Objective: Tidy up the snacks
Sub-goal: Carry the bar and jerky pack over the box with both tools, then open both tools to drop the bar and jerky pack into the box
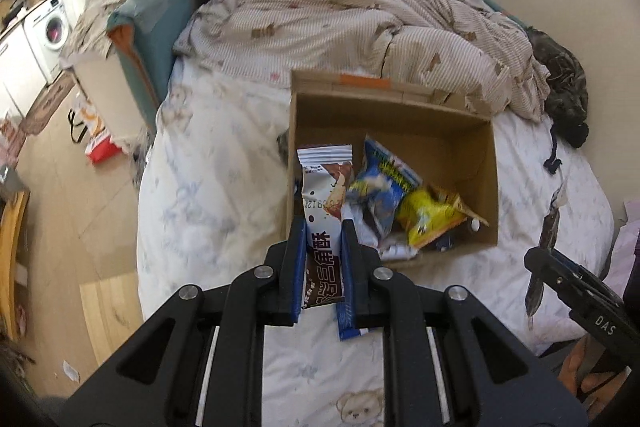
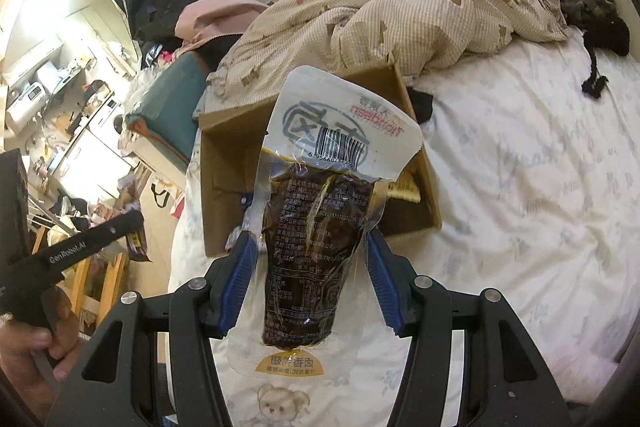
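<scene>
One white wafer packet (image 1: 325, 211) is pinched by the left gripper (image 1: 323, 227); one clear vacuum pouch (image 2: 320, 211) is clamped by the right gripper (image 2: 310, 239). Two visible packets, one blue (image 1: 380, 187) and one yellow (image 1: 430, 217), are seen in one cardboard box (image 1: 400, 115).

black grippers (image 1: 323, 227), blue-padded fingers (image 2: 240, 267)

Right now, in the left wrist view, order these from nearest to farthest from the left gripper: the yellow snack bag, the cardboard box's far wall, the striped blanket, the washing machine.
1. Yellow snack bag, inside the cardboard box, ahead and right of the left gripper.
2. Far wall of the cardboard box, straight ahead.
3. Striped blanket, heaped beyond the box.
4. Washing machine, far left across the room.
</scene>
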Action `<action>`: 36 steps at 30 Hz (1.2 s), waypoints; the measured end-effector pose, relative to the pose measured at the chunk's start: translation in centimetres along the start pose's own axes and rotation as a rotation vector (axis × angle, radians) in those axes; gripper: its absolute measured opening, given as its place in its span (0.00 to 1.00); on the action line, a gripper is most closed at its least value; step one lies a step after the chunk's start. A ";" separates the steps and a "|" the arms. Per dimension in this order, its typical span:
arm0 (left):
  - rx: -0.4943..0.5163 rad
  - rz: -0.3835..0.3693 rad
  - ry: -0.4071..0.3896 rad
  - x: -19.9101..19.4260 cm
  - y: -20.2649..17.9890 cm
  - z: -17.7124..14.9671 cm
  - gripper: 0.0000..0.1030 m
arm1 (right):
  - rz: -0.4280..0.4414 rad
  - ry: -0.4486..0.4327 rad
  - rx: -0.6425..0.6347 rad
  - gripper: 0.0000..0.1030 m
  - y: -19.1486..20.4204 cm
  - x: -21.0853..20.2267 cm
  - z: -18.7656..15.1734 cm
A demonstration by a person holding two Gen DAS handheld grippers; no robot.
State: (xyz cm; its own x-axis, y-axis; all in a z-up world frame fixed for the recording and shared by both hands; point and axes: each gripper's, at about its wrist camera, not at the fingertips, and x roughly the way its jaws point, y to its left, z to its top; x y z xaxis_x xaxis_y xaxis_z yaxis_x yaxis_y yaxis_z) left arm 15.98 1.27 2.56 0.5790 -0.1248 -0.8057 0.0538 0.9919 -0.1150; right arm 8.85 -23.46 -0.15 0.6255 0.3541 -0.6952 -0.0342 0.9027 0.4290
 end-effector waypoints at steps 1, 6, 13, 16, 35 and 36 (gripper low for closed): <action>0.005 -0.003 -0.001 0.2 -0.2 0.4 0.13 | -0.001 -0.003 0.000 0.56 -0.2 0.1 0.5; -0.009 -0.081 0.006 1.5 -0.6 2.3 0.13 | -0.040 -0.022 0.014 0.58 -1.8 0.9 3.0; 0.030 -0.093 0.004 4.4 -2.4 4.1 0.13 | -0.074 -0.001 0.051 0.58 -4.3 4.1 6.2; 0.043 -0.093 0.013 6.1 -2.8 4.3 0.13 | -0.093 0.026 0.012 0.58 -4.1 6.3 7.1; 0.058 -0.031 0.060 11.8 -1.9 3.1 0.13 | -0.198 0.154 -0.173 0.61 -1.6 13.5 7.1; 0.061 -0.026 0.050 11.7 -2.0 3.1 0.13 | -0.193 0.153 -0.168 0.62 -1.6 13.5 7.2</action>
State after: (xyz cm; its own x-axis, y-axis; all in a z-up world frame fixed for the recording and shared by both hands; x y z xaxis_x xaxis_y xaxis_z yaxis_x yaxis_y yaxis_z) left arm 25.19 -2.13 -4.81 0.5353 -0.1502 -0.8312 0.1186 0.9877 -0.1021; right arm 22.95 -21.90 -6.07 0.5087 0.1935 -0.8389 -0.0626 0.9801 0.1881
